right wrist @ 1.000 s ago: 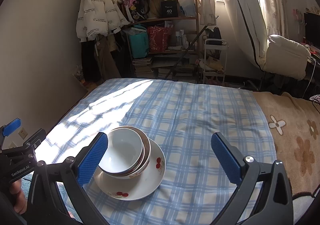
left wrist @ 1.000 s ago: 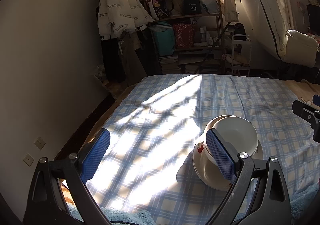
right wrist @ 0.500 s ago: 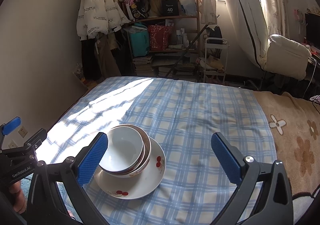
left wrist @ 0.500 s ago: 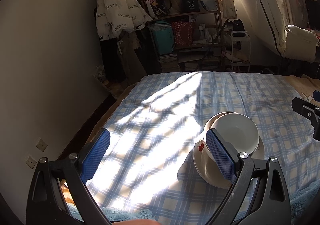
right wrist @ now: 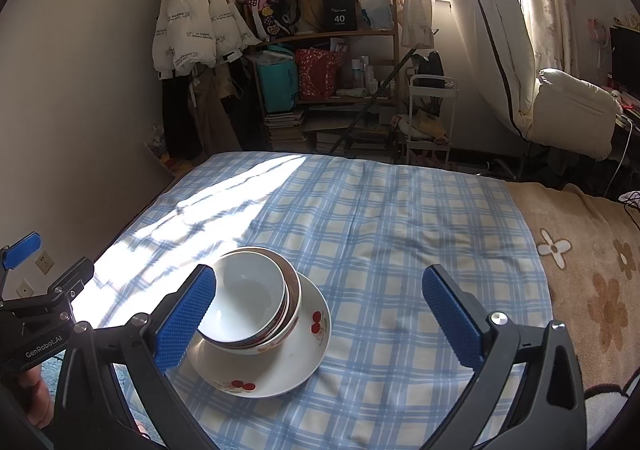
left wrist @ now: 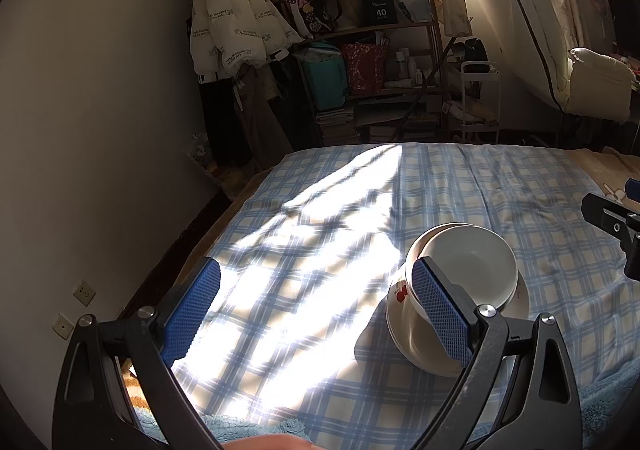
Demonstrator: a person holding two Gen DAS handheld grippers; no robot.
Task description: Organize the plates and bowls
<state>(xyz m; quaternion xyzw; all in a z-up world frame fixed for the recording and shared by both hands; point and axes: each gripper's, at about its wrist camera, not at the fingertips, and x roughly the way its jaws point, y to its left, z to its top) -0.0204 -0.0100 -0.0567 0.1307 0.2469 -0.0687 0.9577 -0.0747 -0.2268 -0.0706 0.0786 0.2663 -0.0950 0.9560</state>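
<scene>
A white bowl (right wrist: 244,300) sits nested in a second bowl (right wrist: 294,300) with a dark rim, and both stand on a white plate (right wrist: 280,366) with red cherry prints, on the blue checked cloth (right wrist: 380,234). The stack also shows in the left wrist view, bowl (left wrist: 472,266) on plate (left wrist: 408,338). My right gripper (right wrist: 320,314) is open and empty, held back from the stack, its left pad in front of the bowl. My left gripper (left wrist: 316,306) is open and empty, to the left of the stack, its right pad in front of the plate.
The cloth covers a bed (right wrist: 580,250) with a tan flowered blanket on the right. A wall (left wrist: 100,130) runs along the left. Cluttered shelves (right wrist: 328,90), a hanging white jacket (right wrist: 192,26) and a white chair (right wrist: 572,114) stand beyond the far edge.
Both grippers have drifted back slightly and tilted a little; the stack looks the same. Both stay open and empty.
</scene>
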